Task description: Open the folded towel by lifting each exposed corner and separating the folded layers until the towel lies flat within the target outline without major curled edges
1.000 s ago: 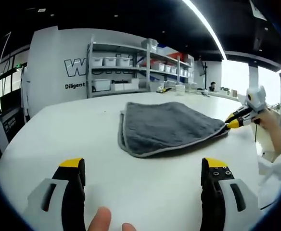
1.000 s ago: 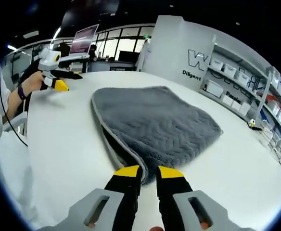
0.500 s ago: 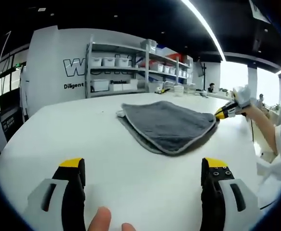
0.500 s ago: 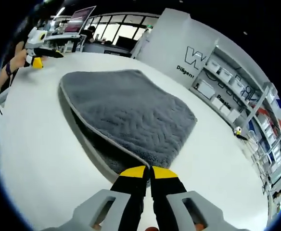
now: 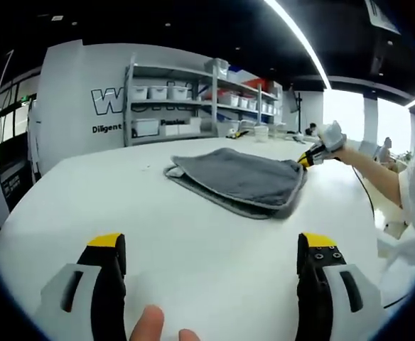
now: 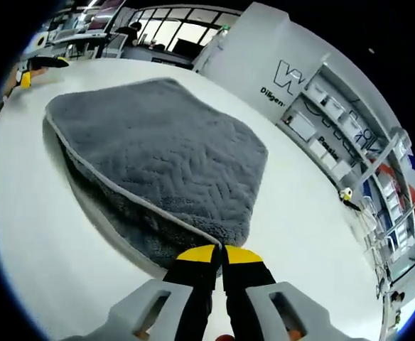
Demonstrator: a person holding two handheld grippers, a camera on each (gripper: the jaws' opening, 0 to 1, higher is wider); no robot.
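Currently our right gripper point(image 6: 218, 250) is pinched on the top-layer corner of the soft, limp towel point(image 6: 158, 167) on the table point(image 5: 193, 234), while our left gripper point(image 5: 211, 249) waits wide.

Lettering on the white wall panel

In the left gripper view, the white wall panel point(image 5: 79, 106) carries a large outlined "W" running behind the shelving rack point(image 5: 172, 99), with smaller dark lettering "Diligent" beneath it. The right gripper view shows the same "W" and "Diligent"; the remaining letters cannot be read.
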